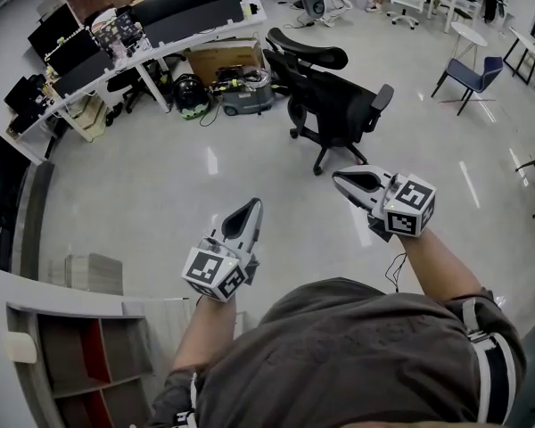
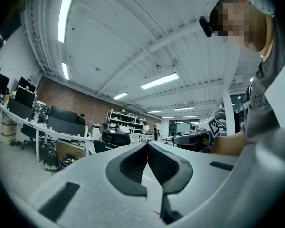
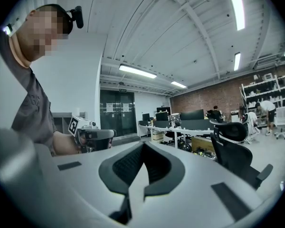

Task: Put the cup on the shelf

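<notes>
Both grippers are held up in front of the person's chest, over bare floor. In the head view my left gripper (image 1: 252, 206) points away with its jaws together and nothing between them. My right gripper (image 1: 338, 178) points left, also shut and empty. The left gripper view shows its dark pads (image 2: 161, 163) meeting at the tip, and the right gripper view shows the same of its own pads (image 3: 126, 163). The shelf (image 1: 80, 355), with grey and red compartments, stands at the lower left. A small cream thing (image 1: 20, 348) sits at its left side; whether it is the cup I cannot tell.
A black office chair (image 1: 334, 105) stands ahead of the grippers. Behind it, a long white desk (image 1: 152, 47) carries monitors, with a cardboard box and a vacuum (image 1: 245, 94) on the floor beside it. A blue chair (image 1: 468, 74) is at the far right.
</notes>
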